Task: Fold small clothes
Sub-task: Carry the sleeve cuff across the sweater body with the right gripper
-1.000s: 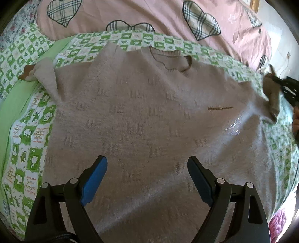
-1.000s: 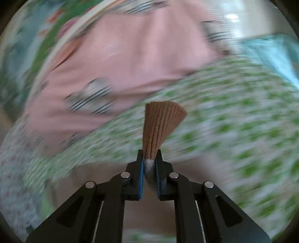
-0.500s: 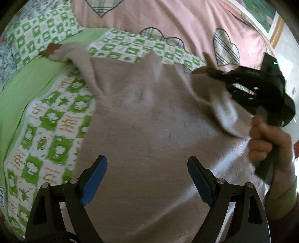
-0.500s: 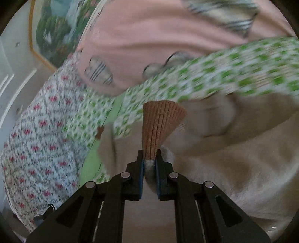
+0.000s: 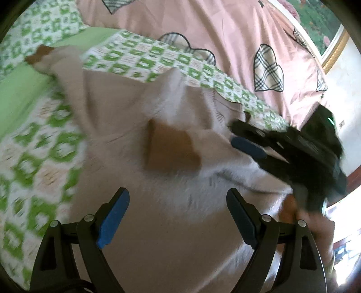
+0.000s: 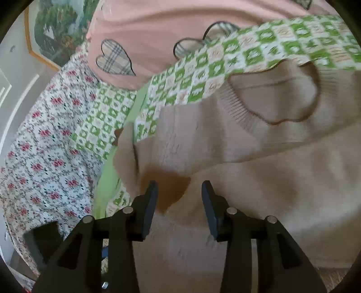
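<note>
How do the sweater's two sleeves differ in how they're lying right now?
The right sleeve is folded across the sweater's chest, its brown cuff lying on the body; the left sleeve still stretches out sideways, its brown cuff on the green bedding. The right one lies near the open right gripper; the left one lies clear of both grippers. Both are beige with brown ribbed cuffs.

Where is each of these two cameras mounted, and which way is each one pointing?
Left wrist view: sits on the left gripper, looking forward across the beige sweater on the bed; its own open fingers show, plus the right gripper and the hand holding it.

Right wrist view: sits on the right gripper, looking over the sweater's neckline toward the pink quilt; only its own open fingers show.

Both share the sweater's folded-in brown cuff and the green checked sheet.
</note>
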The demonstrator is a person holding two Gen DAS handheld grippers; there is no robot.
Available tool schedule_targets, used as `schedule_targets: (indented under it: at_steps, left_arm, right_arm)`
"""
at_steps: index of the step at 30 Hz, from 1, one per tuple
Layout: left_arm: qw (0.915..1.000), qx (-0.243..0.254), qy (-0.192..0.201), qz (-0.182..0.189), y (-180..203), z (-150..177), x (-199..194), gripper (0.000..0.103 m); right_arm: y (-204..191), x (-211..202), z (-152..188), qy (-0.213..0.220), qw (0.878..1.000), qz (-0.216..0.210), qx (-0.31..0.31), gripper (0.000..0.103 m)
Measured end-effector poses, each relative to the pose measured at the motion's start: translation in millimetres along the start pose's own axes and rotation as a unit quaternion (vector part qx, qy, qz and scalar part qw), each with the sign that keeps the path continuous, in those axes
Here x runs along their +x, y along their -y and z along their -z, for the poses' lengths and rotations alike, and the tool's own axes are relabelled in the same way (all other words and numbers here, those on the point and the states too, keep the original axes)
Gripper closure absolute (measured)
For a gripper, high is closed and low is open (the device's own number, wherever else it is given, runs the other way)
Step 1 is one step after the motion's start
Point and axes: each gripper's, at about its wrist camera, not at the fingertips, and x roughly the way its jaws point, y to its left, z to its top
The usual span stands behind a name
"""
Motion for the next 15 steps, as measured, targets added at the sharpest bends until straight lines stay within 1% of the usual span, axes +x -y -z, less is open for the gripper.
schedule_targets:
  at_steps: [2, 5, 6, 7, 10, 11, 12, 13, 14, 15]
  left_arm:
    - [0.9997, -0.009, -0.013, 0.020, 1, -12, 20, 0.014]
    - [0.9984, -0.033, -0.035, 0.031, -4, -25, 47, 0.013]
    - [0.9980, -0.042, -0.039, 0.029, -7, -27, 53, 0.013]
    - [0.9976, -0.050, -0.038, 0.029, -10, -29, 57, 0.013]
    - [0.9947, -0.079, -0.019, 0.063, -24, -32, 59, 0.013]
    - [0.9934, -0.087, -0.011, 0.074, -27, -34, 60, 0.015]
    - [0.9928, -0.089, -0.003, 0.080, -29, -36, 62, 0.021]
    - [0.9936, -0.082, 0.001, 0.078, -27, -38, 64, 0.030]
    - [0.9945, -0.071, 0.000, 0.077, -24, -40, 66, 0.056]
    - [0.9951, -0.059, -0.007, 0.079, -21, -42, 70, 0.084]
  right_arm:
    - [4, -23, 8, 0.017, 1.000, 0.003, 0.011, 0.061]
    - [9, -55, 24, 0.038, 0.999, 0.008, 0.024, 0.060]
    - [11, -66, 30, 0.046, 0.998, 0.011, 0.028, 0.060]
    - [13, -78, 36, 0.053, 0.998, 0.015, 0.032, 0.060]
    - [18, -114, 59, 0.076, 0.996, 0.037, 0.040, 0.059]
    - [21, -123, 64, 0.082, 0.995, 0.041, 0.041, 0.058]
    - [25, -132, 70, 0.089, 0.994, 0.048, 0.044, 0.057]
    - [28, -137, 72, 0.092, 0.993, 0.055, 0.047, 0.056]
    - [32, -143, 75, 0.097, 0.992, 0.065, 0.051, 0.056]
    - [37, -149, 76, 0.103, 0.991, 0.072, 0.054, 0.056]
